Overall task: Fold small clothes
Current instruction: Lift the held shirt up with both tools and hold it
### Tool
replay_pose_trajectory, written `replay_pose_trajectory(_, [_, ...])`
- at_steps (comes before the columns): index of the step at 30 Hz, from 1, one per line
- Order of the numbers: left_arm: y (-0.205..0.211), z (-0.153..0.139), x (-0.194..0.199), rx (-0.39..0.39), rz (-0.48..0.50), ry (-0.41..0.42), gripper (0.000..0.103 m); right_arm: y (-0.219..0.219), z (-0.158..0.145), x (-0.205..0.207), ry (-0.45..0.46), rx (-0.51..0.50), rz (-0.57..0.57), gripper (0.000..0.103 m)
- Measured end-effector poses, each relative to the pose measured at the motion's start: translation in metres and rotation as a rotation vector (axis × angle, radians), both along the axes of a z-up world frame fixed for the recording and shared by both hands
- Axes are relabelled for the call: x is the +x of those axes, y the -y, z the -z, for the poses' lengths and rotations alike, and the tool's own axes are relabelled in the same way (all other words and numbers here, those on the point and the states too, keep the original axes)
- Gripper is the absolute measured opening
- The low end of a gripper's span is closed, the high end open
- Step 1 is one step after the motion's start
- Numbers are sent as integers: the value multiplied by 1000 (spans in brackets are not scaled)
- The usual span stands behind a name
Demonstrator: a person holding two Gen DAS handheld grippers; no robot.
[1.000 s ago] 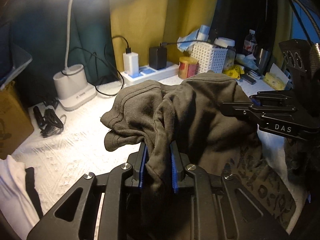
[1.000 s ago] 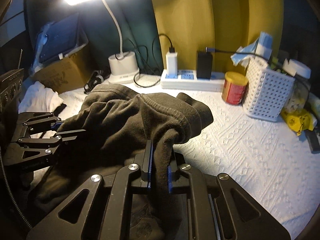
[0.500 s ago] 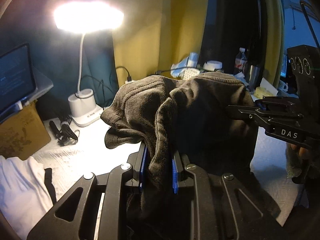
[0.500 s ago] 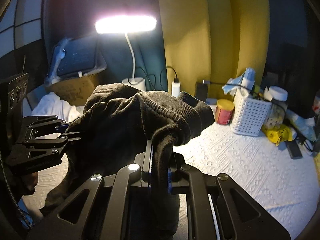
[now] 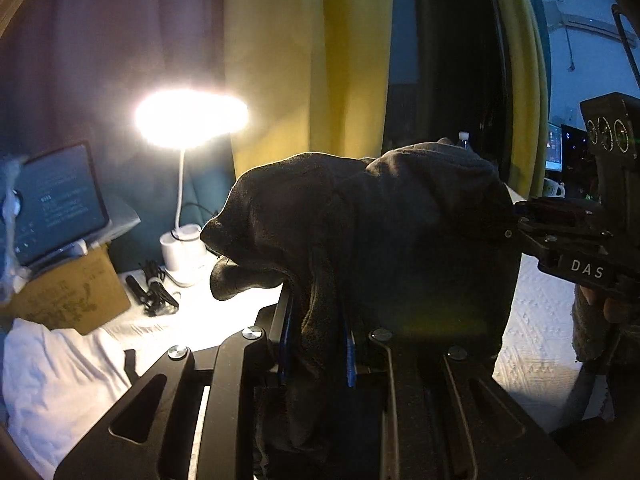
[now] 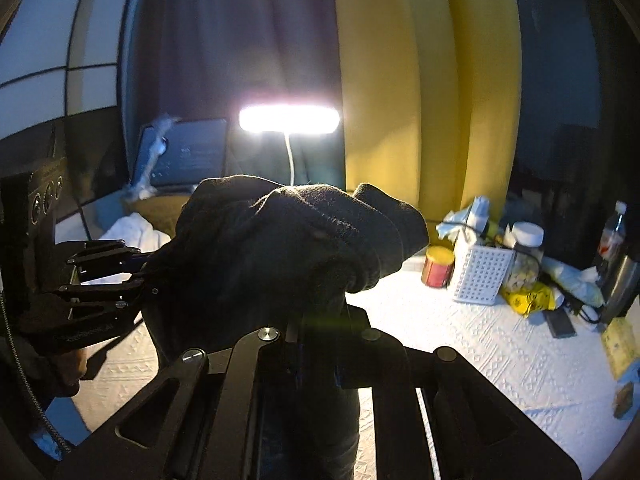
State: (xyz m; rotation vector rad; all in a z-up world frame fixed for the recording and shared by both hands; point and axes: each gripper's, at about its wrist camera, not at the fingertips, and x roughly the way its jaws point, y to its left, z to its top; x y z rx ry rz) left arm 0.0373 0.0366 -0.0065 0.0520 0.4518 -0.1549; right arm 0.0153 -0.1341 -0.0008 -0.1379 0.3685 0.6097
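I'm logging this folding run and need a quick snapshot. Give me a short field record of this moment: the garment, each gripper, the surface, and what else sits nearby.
garment: dark garment, bunched, held up in the air between both grippers
left gripper: shut on a fold of the dark garment
right gripper: shut on another fold of it
surface: white textured tablecloth
lighting: lit desk lamp at the back
left side: cardboard box, white cloth
right side: white basket, red and yellow can
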Motion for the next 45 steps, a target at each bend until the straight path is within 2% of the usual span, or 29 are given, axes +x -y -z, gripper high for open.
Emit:
replay_pose_trajectory(18, [-30, -59, -75, -20, -40, 184, 18, -16, -68, -83, 233, 55, -96, 11])
replay_pose_trajectory(31, [-75, -78, -133, 34, -170, 261, 18, -63, -85, -120, 312, 69, -248, 11])
replay_pose_trajectory(36, [-86, -80, -148, 68, -197, 254, 18, -76, -84, -130, 312, 84, -302, 11])
replay_pose_trajectory(41, [-89, -68, -144, 91, -202, 202, 18, -86, -70, -125, 293, 65, -299, 11])
replay_pose_trajectory(45, [-88, -50, -123, 81, -184, 148, 18, -91, -49, -100, 208, 47, -264, 11])
